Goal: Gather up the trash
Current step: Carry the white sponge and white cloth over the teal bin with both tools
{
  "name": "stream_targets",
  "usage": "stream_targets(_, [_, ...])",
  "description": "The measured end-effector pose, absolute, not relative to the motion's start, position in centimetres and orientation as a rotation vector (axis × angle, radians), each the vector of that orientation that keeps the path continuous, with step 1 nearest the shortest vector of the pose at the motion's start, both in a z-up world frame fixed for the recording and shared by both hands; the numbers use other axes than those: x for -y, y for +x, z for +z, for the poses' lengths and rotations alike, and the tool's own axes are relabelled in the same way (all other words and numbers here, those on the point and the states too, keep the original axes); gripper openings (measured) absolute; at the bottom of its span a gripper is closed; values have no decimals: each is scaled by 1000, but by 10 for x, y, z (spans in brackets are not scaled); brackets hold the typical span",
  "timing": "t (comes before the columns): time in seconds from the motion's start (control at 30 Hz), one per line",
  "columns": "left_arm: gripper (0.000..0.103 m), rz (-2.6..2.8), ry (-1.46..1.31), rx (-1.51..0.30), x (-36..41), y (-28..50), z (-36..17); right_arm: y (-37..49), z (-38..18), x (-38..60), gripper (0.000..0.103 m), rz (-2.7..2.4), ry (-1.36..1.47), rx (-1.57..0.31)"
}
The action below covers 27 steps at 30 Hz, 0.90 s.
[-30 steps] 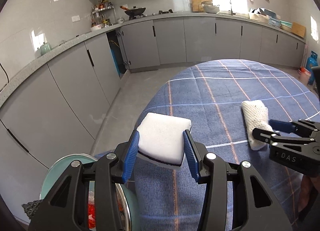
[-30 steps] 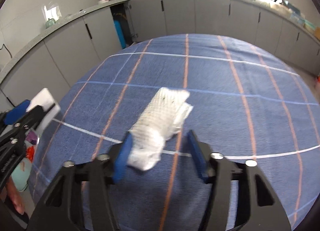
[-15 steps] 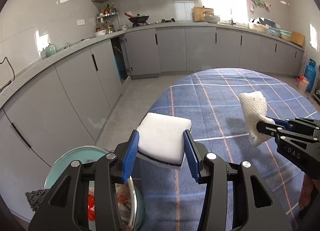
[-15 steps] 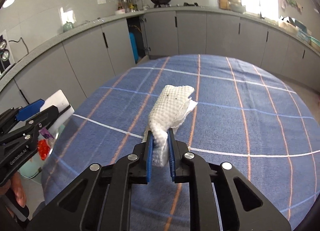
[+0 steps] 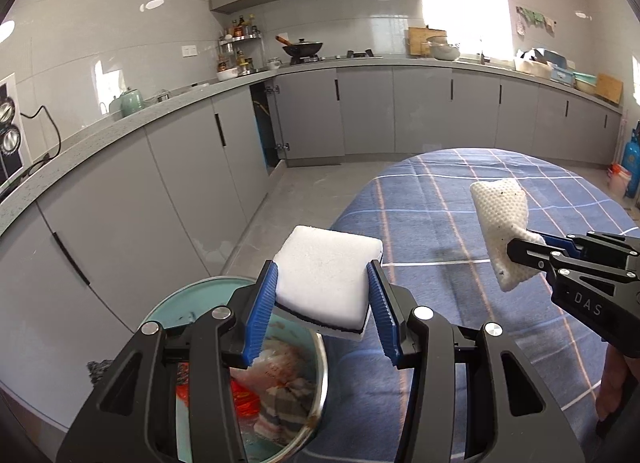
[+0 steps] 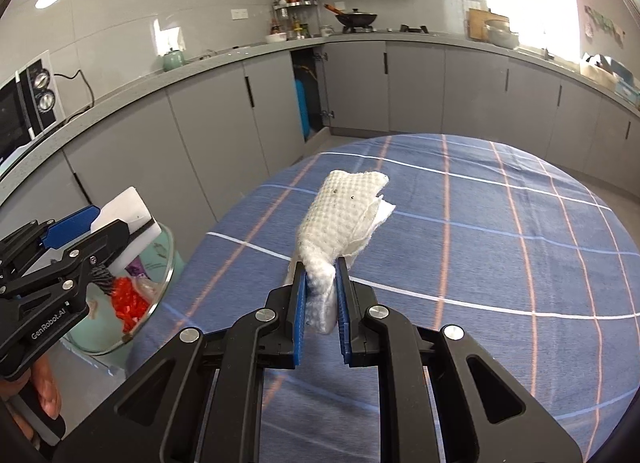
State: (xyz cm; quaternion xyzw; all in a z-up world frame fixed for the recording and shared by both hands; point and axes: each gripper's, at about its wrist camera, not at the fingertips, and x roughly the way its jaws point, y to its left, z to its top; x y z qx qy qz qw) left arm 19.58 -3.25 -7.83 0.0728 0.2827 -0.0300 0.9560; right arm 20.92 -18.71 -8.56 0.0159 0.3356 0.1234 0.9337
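Right wrist view: right gripper (image 6: 322, 317) fingers pinch paper towel wad (image 6: 340, 223) above desk (image 6: 500, 263); left gripper (image 5: 324, 311) fingers clamp sponge (image 5: 326, 275) over trash bin (image 5: 192, 299) at 7 o'clock, prob. for dumping.

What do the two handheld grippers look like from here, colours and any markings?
Both are black, angular frames with cut-out windows and silver bolt heads, each with two fingers faced in ribbed blue pads. The left gripper carries white "GenRobot.AI" lettering on its side; the right gripper shows "DAS" in the left wrist view. No cables or sleeves are visible.
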Motion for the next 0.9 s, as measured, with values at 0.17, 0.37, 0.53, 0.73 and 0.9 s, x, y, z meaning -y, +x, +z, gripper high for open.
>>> stream_targets(0.17, [46, -23, 140, -570, 15, 190, -77, 210, -83, 169, 15, 287, 17, -680])
stream_targets(0.37, [46, 30, 129, -574, -8, 182, -76, 212, -84, 147, 15, 331, 1, -678])
stream_targets(0.53, [47, 66, 116, -578, -27, 178, -76, 212, -83, 128, 15, 372, -20, -676])
stream_targets(0.73, [47, 102, 105, -576, -42, 173, -75, 212, -84, 107, 15, 410, -43, -675])
stream_targets(0.9, [47, 135, 89, -579, -59, 170, -77, 212, -86, 92, 15, 434, -57, -677])
